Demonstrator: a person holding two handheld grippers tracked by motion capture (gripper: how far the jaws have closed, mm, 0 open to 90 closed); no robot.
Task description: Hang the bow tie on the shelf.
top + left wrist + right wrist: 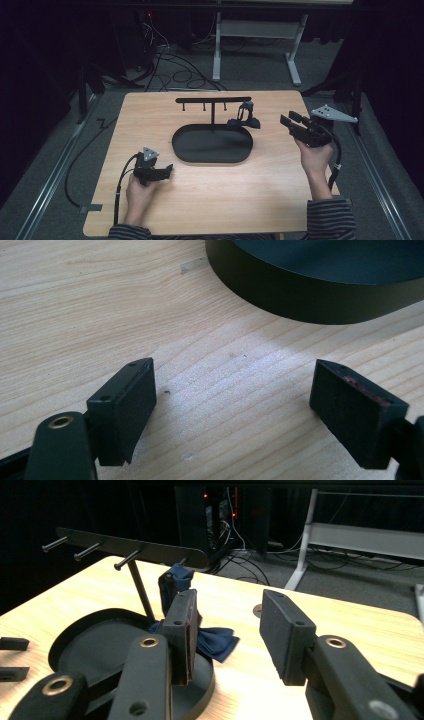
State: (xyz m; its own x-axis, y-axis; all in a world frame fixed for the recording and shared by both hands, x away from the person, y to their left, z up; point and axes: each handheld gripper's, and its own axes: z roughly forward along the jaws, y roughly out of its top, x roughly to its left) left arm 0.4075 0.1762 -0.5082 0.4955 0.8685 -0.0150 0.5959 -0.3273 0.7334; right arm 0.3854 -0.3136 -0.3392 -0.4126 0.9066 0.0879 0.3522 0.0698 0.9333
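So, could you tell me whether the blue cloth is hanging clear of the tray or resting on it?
Partly both: the blue cloth hangs from the rack and its lower end rests on the tray's rim.

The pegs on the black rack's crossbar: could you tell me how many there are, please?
4 visible. In the right gripper view, three pegs line the crossbar left of its post; a fourth holds the blue cloth. Others could be hidden.

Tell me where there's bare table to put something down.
Bare wood lies along the near edge of the table between the two hands, and left of the black tray. It is crowded at the tray's far right, where the blue cloth hangs from the rack.
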